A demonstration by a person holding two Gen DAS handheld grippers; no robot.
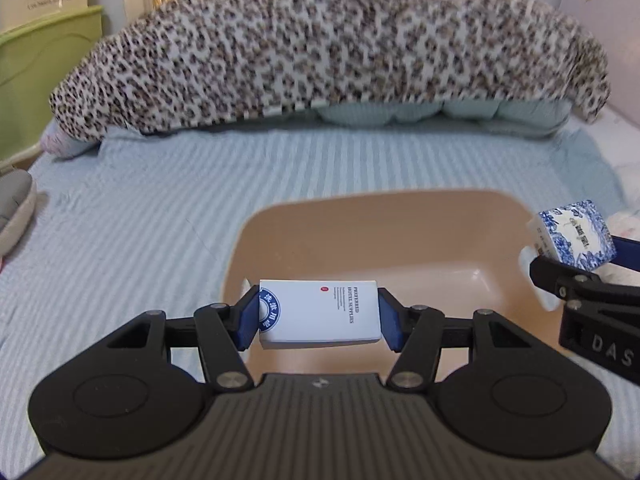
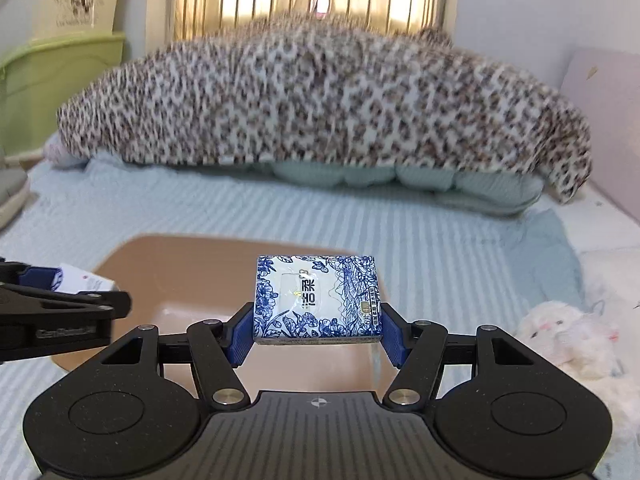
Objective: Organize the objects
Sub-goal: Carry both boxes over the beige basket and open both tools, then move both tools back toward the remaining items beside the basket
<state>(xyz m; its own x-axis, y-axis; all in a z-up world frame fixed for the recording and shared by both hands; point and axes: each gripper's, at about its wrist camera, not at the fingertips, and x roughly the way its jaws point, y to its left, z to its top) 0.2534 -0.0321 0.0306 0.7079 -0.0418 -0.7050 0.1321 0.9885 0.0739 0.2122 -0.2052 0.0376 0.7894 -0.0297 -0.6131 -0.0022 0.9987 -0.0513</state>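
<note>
My left gripper [image 1: 318, 314] is shut on a white box with a blue round logo [image 1: 320, 312] and holds it above the near side of a tan plastic basin [image 1: 380, 232]. My right gripper [image 2: 317, 314] is shut on a blue-and-white floral tissue pack [image 2: 316, 296] and holds it over the basin [image 2: 192, 272]. The tissue pack also shows in the left wrist view [image 1: 572, 236] at the right, above the basin's right rim. The white box also shows in the right wrist view [image 2: 86, 278] at the left.
The basin rests on a light blue striped bedspread [image 1: 140, 220]. A leopard-print blanket [image 1: 320, 48] lies across the back over pale pillows. A white plush toy [image 2: 568, 336] lies at the right. A green storage bin [image 1: 44, 64] stands at the left.
</note>
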